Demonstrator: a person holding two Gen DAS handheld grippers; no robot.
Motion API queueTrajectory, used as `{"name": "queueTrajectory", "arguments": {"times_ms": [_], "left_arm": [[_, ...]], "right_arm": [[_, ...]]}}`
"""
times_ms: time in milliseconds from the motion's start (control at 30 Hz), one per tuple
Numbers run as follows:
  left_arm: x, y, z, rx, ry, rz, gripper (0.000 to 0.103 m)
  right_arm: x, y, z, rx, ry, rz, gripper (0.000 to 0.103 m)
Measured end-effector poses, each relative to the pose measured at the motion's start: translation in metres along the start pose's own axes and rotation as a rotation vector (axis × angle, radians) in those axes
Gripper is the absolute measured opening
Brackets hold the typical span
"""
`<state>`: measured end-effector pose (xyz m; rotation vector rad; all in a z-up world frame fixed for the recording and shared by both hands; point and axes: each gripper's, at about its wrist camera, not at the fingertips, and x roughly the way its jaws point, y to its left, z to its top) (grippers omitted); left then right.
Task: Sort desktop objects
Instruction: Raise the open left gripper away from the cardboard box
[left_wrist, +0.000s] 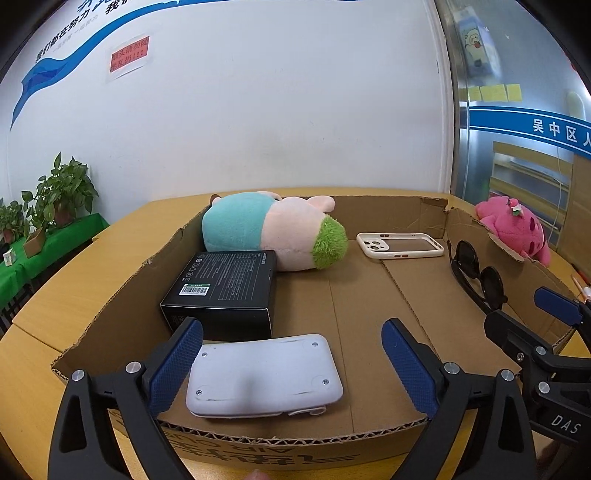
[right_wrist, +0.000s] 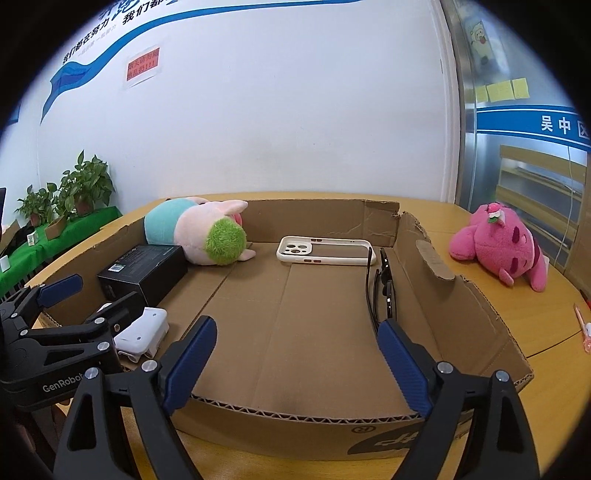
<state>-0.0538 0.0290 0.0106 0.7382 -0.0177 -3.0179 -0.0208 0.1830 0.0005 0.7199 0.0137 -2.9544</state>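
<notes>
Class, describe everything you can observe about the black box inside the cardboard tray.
The black box is a rectangular retail carton, apparently matte cardboard, closed. Its upward face carries fine white print, round symbols and a white barcode sticker with a green strip. It lies flat on the floor of the cardboard tray near the left wall. The pig plush toy lies right behind it, seemingly touching its far edge. The white device lies just in front; contact cannot be confirmed. Neither gripper touches it.
</notes>
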Motion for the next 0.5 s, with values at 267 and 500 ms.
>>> {"name": "queueTrajectory", "arguments": {"times_ms": [267, 500], "left_arm": [[0.0007, -0.0006, -0.0004, -0.001, 0.0, -0.001, 0.099], [0.0009, -0.0008, -0.0004, -0.001, 0.002, 0.003, 0.099]], "right_arm": [[-0.0003, -0.0006, 0.0001, 0.0, -0.002, 0.0, 0.089], [-0.0003, -0.0004, 0.0003, 0.0, -0.001, 0.0, 0.089]]}}
